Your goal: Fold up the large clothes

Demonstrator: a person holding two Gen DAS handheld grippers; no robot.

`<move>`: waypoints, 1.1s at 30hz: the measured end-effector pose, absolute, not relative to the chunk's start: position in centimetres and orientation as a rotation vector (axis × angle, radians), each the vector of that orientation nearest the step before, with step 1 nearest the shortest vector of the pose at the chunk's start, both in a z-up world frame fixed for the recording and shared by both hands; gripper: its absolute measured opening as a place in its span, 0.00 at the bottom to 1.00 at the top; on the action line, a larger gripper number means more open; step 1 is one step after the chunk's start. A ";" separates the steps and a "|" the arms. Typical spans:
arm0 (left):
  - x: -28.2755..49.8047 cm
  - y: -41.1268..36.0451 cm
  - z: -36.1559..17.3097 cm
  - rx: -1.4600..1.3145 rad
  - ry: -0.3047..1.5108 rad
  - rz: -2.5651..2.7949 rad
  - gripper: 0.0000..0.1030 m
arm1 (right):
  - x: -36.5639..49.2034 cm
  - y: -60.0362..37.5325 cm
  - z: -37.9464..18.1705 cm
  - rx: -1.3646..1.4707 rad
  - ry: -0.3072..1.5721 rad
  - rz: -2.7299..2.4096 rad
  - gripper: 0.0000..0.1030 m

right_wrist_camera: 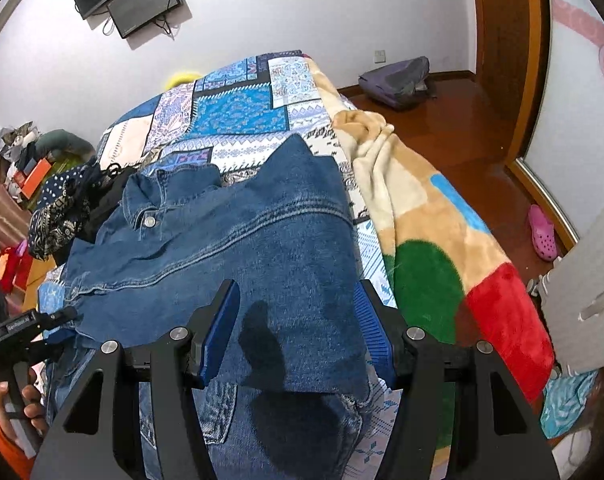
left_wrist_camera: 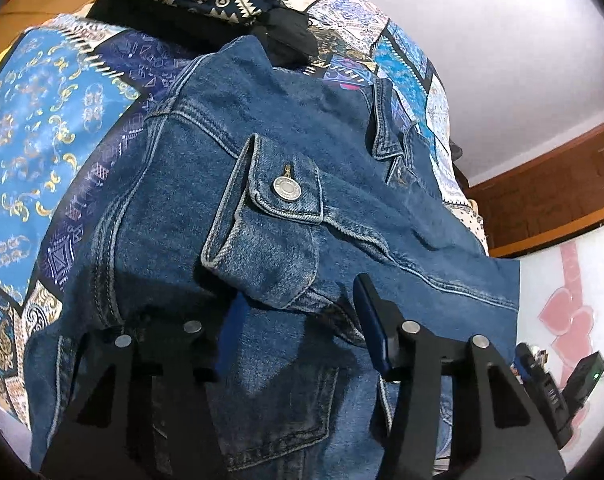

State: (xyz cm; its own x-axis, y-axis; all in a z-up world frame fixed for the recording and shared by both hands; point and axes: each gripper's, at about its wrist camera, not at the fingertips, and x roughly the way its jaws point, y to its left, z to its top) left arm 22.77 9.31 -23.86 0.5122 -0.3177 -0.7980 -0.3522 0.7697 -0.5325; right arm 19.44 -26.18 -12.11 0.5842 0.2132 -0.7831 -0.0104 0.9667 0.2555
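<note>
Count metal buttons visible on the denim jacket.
2. One button on the sleeve cuff folded across the jacket; one button below the collar. Others may be hidden in folds.

White walls [right_wrist_camera: 261, 8]; glossy wood floor [right_wrist_camera: 474, 128]

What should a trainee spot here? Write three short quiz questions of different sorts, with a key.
1. True or false: the denim jacket lies on the patchwork bedspread.
2. What fastens the sleeve cuff? A zip; B metal button; C lace.
3. Fill in: the pink clog lies on the ____.
Key: 1 true; 2 B; 3 floor.
</note>
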 end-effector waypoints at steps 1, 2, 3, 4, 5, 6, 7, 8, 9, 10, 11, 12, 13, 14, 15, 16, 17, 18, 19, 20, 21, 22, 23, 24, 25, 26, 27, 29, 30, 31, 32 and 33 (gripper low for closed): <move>22.7 9.2 -23.8 -0.731 1.055 0.024 0.50 | 19.4 -26.1 -12.2 0.230 0.942 0.132 0.54; 22.6 9.2 -23.5 -0.727 1.050 0.029 0.47 | 19.3 -26.1 -12.3 0.223 0.944 0.130 0.54; 22.2 9.2 -23.1 -0.730 1.039 0.020 0.47 | 19.2 -26.0 -12.3 0.211 0.945 0.126 0.54; 22.2 9.1 -22.7 -0.726 1.028 -0.002 0.47 | 19.1 -25.9 -12.4 0.203 0.945 0.126 0.54; 22.4 9.0 -22.5 -0.711 1.030 -0.012 0.47 | 19.0 -25.9 -12.5 0.195 0.944 0.127 0.54; 22.8 9.1 -22.4 -0.688 1.033 -0.016 0.47 | 19.0 -25.9 -12.6 0.190 0.945 0.128 0.54; 23.0 9.2 -22.4 -0.681 1.034 -0.012 0.47 | 19.0 -25.9 -12.8 0.189 0.951 0.126 0.54; 23.3 9.5 -22.7 -0.682 1.039 -0.004 0.47 | 19.1 -26.0 -12.9 0.192 0.956 0.124 0.54; 23.8 9.8 -23.3 -0.691 1.054 -0.003 0.47 | 19.1 -26.1 -13.0 0.199 0.958 0.123 0.54; 24.1 9.9 -23.7 -0.705 1.058 -0.008 0.47 | 19.1 -26.1 -13.0 0.205 0.956 0.121 0.54; 24.3 10.1 -24.0 -0.718 1.051 -0.009 0.47 | 19.1 -26.2 -12.9 0.214 0.953 0.121 0.54; 24.6 10.1 -23.9 -0.712 1.042 -0.009 0.47 | 19.0 -26.3 -12.9 0.221 0.951 0.123 0.54; 24.9 9.8 -23.8 -0.686 1.034 -0.006 0.47 | 18.9 -26.4 -12.9 0.231 0.949 0.124 0.54; 25.2 9.3 -23.4 -0.627 1.017 0.012 0.38 | 18.9 -26.4 -12.9 0.237 0.949 0.124 0.54; 25.5 8.6 -23.0 -0.536 1.002 0.045 0.27 | 18.9 -26.5 -12.8 0.242 0.949 0.125 0.54; 25.8 8.0 -22.8 -0.460 0.991 0.053 0.26 | 18.9 -26.7 -12.8 0.249 0.950 0.125 0.54; 26.0 7.6 -22.5 -0.421 0.978 0.057 0.23 | 18.9 -26.7 -12.8 0.253 0.951 0.125 0.54; 26.1 7.4 -22.1 -0.400 0.957 0.060 0.22 | 19.0 -26.8 -12.7 0.257 0.952 0.123 0.54; 26.2 7.3 -21.3 -0.389 0.928 0.050 0.21 | 19.0 -27.0 -12.6 0.259 0.949 0.117 0.54; 26.3 7.2 -19.8 -0.368 0.884 0.030 0.21 | 19.0 -27.2 -12.4 0.257 0.944 0.112 0.54; 26.3 7.2 -18.9 -0.355 0.858 0.022 0.20 | 19.0 -27.3 -12.1 0.251 0.935 0.105 0.54; 26.2 7.3 -16.9 -0.324 0.802 0.014 0.20 | 19.1 -27.3 -11.9 0.247 0.930 0.101 0.54; 26.1 7.4 -15.2 -0.295 0.751 0.012 0.20 | 19.2 -27.4 -11.6 0.241 0.924 0.096 0.54; 25.9 7.7 -13.6 -0.269 0.703 0.012 0.20 | 19.3 -27.4 -11.3 0.234 0.920 0.092 0.54; 25.5 7.9 -12.5 -0.254 0.671 0.011 0.20 | 19.4 -27.4 -11.0 0.229 0.913 0.091 0.54; 25.2 8.3 -11.1 -0.238 0.634 0.005 0.20 | 19.5 -27.4 -10.9 0.227 0.905 0.091 0.54; 25.0 8.8 -10.2 -0.229 0.614 -0.005 0.20 | 19.6 -27.3 -10.8 0.225 0.902 0.090 0.54; 25.3 9.2 -10.1 -0.214 0.614 -0.006 0.20 | 20.0 -27.0 -11.2 0.221 0.911 0.097 0.54; 25.2 9.5 -10.5 -0.201 0.624 0.003 0.21 | 20.2 -26.7 -11.7 0.217 0.927 0.101 0.54; 25.3 9.6 -11.3 -0.186 0.645 0.016 0.21 | 20.4 -26.4 -12.2 0.212 0.944 0.105 0.54; 25.5 9.9 -12.3 -0.180 0.676 0.029 0.21 | 20.6 -26.1 -12.8 0.211 0.957 0.109 0.54; 25.6 10.3 -13.6 -0.183 0.716 0.034 0.21 | 20.8 -25.7 -13.6 0.211 0.979 0.118 0.54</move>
